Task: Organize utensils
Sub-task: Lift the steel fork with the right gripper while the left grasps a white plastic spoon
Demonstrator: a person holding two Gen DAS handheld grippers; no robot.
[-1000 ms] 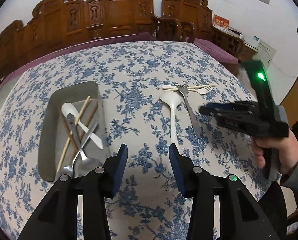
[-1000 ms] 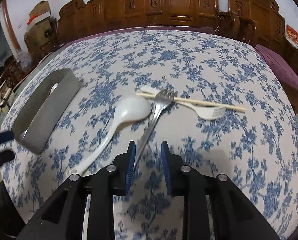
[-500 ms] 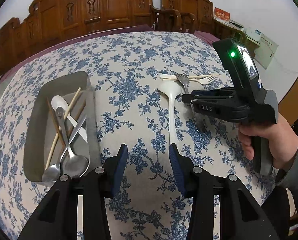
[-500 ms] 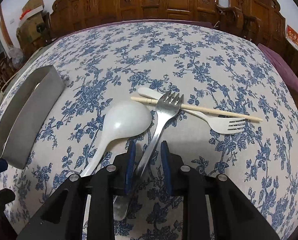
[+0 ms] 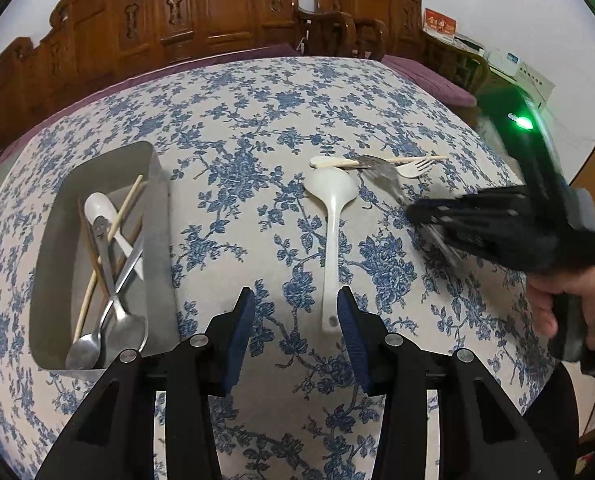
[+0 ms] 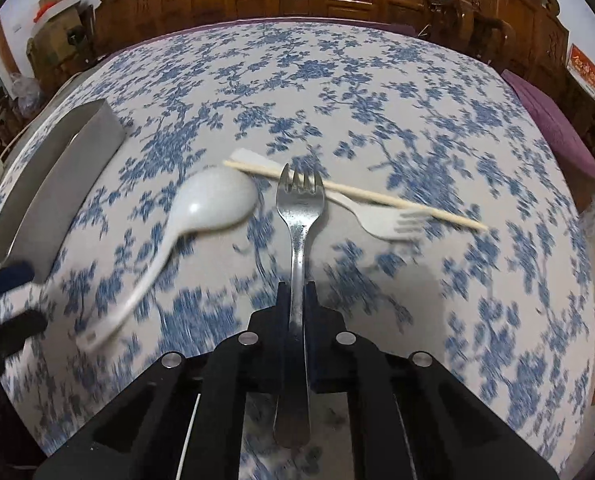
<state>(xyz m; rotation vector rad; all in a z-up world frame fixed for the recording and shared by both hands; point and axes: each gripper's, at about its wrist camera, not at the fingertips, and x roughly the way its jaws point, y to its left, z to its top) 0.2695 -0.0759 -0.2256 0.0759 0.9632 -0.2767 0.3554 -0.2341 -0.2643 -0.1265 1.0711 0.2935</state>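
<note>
My right gripper [image 6: 296,288] is shut on the handle of a metal fork [image 6: 298,216], tines pointing away and lifted over the table; it shows blurred in the left wrist view [image 5: 413,212]. A white ladle-like spoon [image 5: 331,216] [image 6: 213,204], a white plastic fork [image 6: 389,222] and a wooden chopstick [image 6: 361,194] lie on the floral tablecloth. A grey metal tray [image 5: 159,208] [image 6: 57,184] at the left holds spoons, chopsticks and a white spoon. My left gripper [image 5: 293,320] is open and empty, just above the ladle's handle end.
The round table's blue floral cloth [image 5: 257,128] fills both views. Carved wooden chairs [image 5: 217,4] ring the far edge. A purple cushion [image 6: 553,128] lies beyond the right edge.
My right gripper closed on the metal fork and lifted it off the table, swinging right in the left wrist view. The left gripper stayed open near the ladle handle.
</note>
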